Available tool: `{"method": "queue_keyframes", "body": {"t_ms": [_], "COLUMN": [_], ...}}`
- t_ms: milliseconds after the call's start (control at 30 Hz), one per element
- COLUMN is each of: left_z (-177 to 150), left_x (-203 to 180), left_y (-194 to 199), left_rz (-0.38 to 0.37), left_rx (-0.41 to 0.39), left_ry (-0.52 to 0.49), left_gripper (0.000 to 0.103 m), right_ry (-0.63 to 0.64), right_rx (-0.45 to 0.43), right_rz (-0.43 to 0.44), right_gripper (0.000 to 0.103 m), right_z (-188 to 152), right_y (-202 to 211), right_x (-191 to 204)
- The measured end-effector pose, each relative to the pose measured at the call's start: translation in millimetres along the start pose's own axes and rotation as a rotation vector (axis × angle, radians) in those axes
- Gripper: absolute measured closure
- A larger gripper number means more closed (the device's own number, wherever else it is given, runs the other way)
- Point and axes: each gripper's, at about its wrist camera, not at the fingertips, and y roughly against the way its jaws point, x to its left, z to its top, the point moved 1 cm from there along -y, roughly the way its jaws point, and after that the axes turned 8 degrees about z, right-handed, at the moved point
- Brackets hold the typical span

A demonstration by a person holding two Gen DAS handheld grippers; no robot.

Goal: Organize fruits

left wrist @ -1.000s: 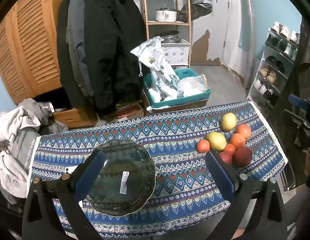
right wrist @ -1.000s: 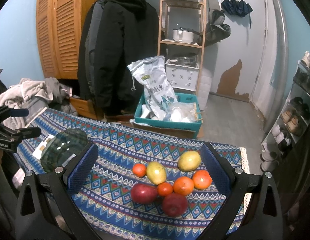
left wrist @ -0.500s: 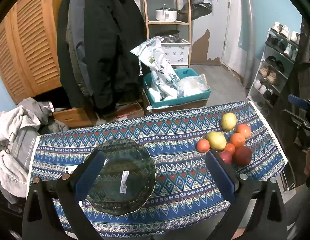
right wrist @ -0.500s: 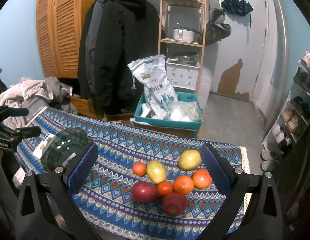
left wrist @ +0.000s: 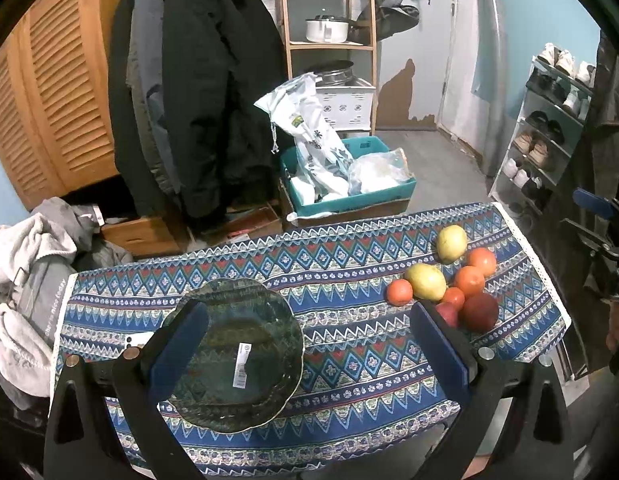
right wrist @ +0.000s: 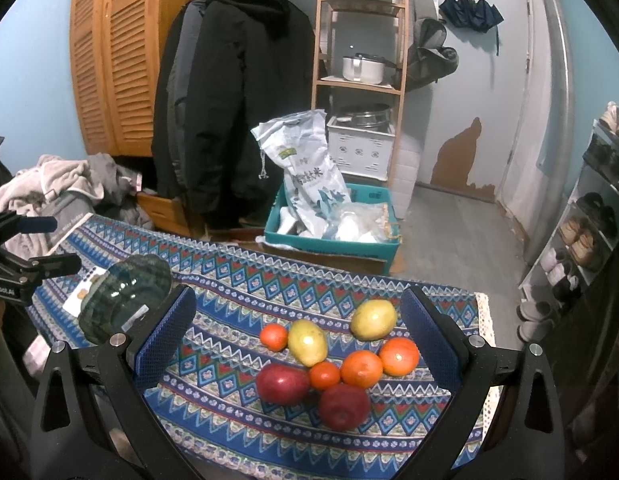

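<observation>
A dark green glass plate [left wrist: 245, 356] with a white sticker lies on the patterned cloth, just ahead of my open left gripper [left wrist: 309, 344]. Its left finger overlaps the plate's left rim in the view. At the table's right end sits a cluster of fruit: two yellow-green mangoes [right wrist: 307, 342] [right wrist: 373, 319], several oranges [right wrist: 361, 369] and two red apples [right wrist: 282, 384] [right wrist: 343, 406]. My right gripper [right wrist: 297, 336] hovers open above and in front of this fruit, holding nothing. The plate [right wrist: 125, 298] shows at the left in the right wrist view.
The blue patterned tablecloth [left wrist: 349, 264] covers a small table. Beyond it stand a teal crate [left wrist: 349, 196] with bags, hanging coats [left wrist: 197, 92] and a wooden shelf. A pile of clothes [left wrist: 25, 280] lies at the left; a shoe rack [left wrist: 549, 132] stands at the right.
</observation>
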Motion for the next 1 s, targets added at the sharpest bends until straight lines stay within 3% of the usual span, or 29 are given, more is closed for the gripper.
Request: {"method": "queue_keyframes", "body": {"t_ms": [733,1000], "left_z": [10,2], "left_x": [-37,-70], "left_y": [1,-31], "left_rz": [-0.04,-0.109], "left_rx": [-0.017,0.089], "left_ry": [-0.049,-0.093], "left_gripper": [0.001,0.001], "right_ry": [-0.044,-0.093], "right_rx": [0.019,0.062], "right_rz": [-0.026,-0.065], "right_gripper": [0.003,0.003], "right_z": [0,-11], "right_y": [9,4], "right_x": [-21,-50]}}
